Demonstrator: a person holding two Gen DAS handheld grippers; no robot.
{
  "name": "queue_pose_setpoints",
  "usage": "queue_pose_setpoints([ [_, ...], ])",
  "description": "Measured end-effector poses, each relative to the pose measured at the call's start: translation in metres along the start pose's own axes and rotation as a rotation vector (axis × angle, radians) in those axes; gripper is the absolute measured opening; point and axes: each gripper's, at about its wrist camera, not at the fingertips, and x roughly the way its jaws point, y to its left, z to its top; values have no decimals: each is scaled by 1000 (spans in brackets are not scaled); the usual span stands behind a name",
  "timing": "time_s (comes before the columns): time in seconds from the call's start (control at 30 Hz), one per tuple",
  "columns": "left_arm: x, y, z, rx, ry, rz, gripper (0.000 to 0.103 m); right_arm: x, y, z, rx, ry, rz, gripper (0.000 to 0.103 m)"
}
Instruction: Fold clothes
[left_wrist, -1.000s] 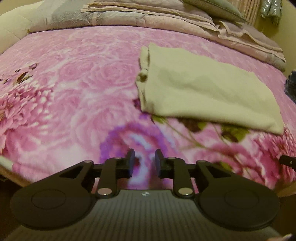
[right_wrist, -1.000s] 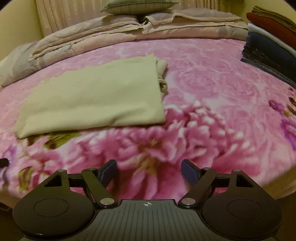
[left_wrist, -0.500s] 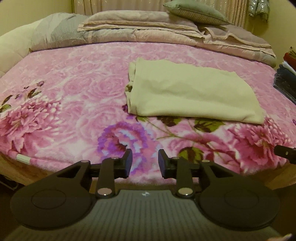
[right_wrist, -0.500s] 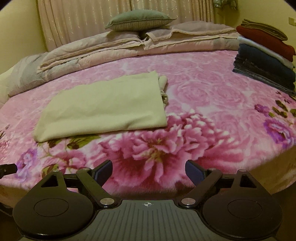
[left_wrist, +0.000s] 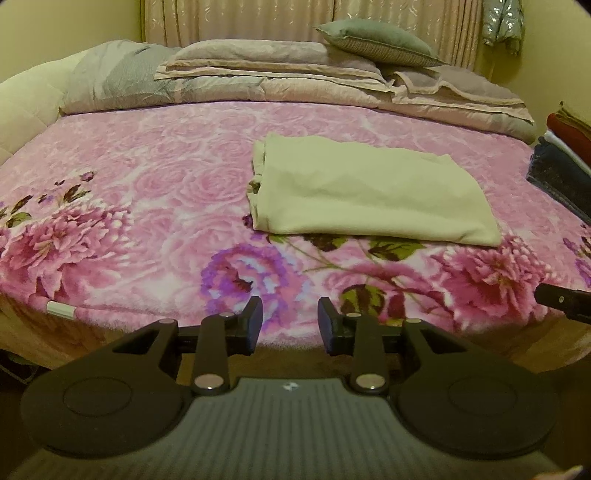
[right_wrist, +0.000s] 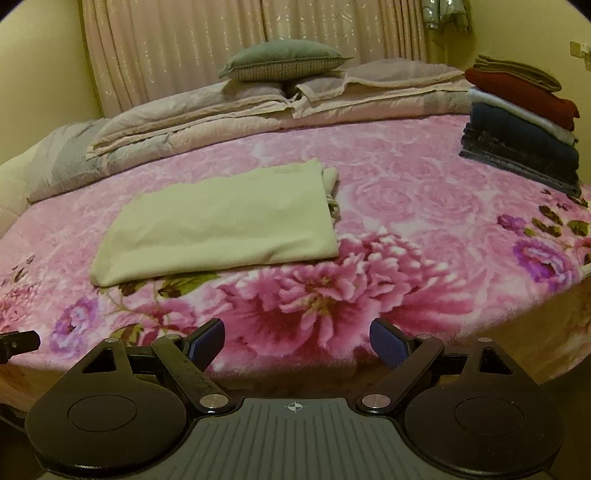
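A pale green folded garment (left_wrist: 365, 190) (right_wrist: 221, 225) lies flat on the pink floral blanket (left_wrist: 147, 192) (right_wrist: 406, 192), with bunched layers showing at one short end. My left gripper (left_wrist: 290, 321) hovers at the bed's near edge, well short of the garment, jaws a little apart and empty. My right gripper (right_wrist: 297, 345) is also back at the bed edge, wide open with nothing between its blue pads (right_wrist: 388, 341).
A stack of folded clothes (right_wrist: 521, 129) (left_wrist: 565, 158), dark blue, white, red and olive, sits at the right of the bed. Folded quilts (left_wrist: 277, 81) and a grey-green cushion (right_wrist: 282, 64) line the far side before curtains. The bed's front edge drops to the floor.
Both grippers have pulled back and up from the bed, so the garment looks smaller and farther off. The left gripper's jaws have spread slightly. The garment lies unmoved.
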Motion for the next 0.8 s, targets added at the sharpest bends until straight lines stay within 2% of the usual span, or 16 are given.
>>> queue_pose_setpoints([
  [0.27, 26, 11, -5, -40, 15, -65, 29, 27, -13, -7, 29, 56, -17, 88],
  [0.47, 60, 25, -4, -119, 44, -80, 29, 56, -21, -13, 76, 90, 29, 88],
  [0.63, 82, 40, 4, -192, 58, -110, 29, 71, -39, -3, 189, 53, 99, 88],
  [0.8, 95, 49, 20, -219, 34, -179, 28, 90, -66, 21, 302, 23, 160, 88],
])
